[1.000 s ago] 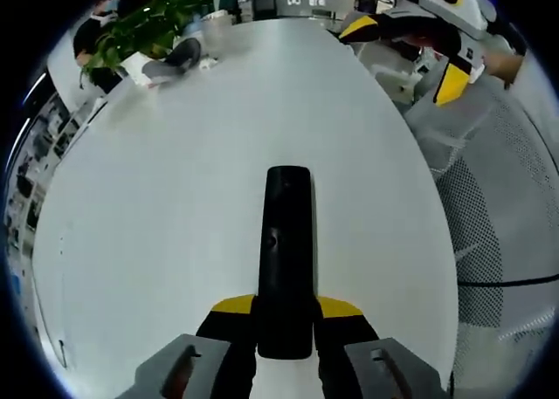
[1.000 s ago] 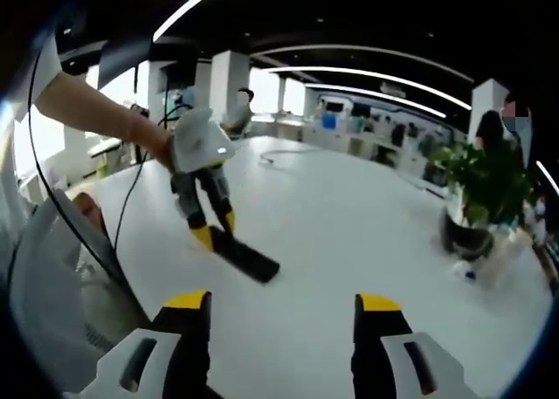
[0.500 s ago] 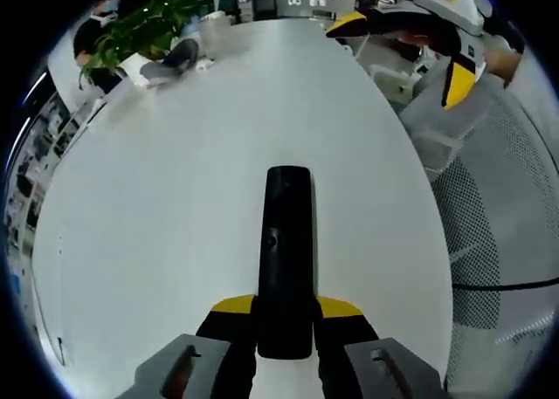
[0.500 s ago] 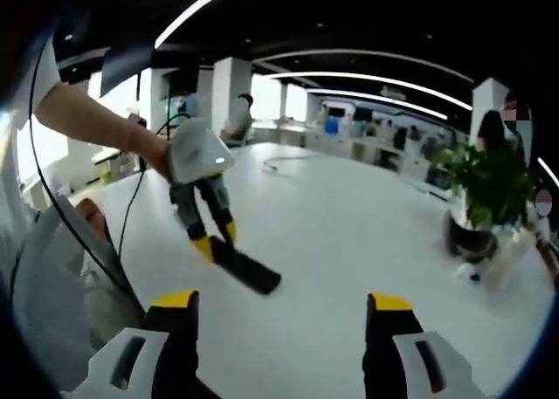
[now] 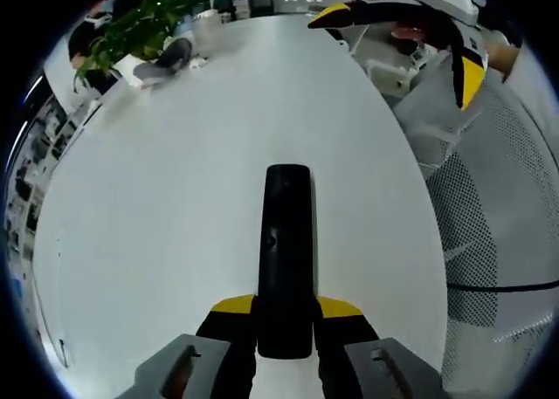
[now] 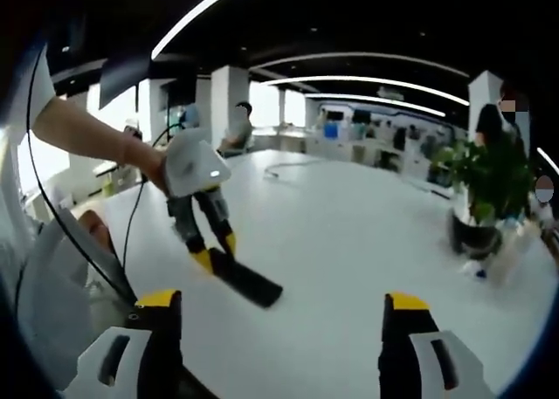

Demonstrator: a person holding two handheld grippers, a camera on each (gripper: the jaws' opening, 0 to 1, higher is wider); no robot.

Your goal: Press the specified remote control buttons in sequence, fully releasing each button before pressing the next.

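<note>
A black remote control (image 5: 286, 251) is seen on a white tabletop (image 5: 175, 198); yellow tips are borne by the grey left claw (image 5: 286, 310).

open table (image 5: 175, 198) around, potted plant (image 6: 485, 194) far off.

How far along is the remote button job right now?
Done: the left claw is shut on the long black remote control, holding it over the white table. In hand: the right claw is open, apart from the remote. Left: all the button presses; none can be confirmed yet.
</note>
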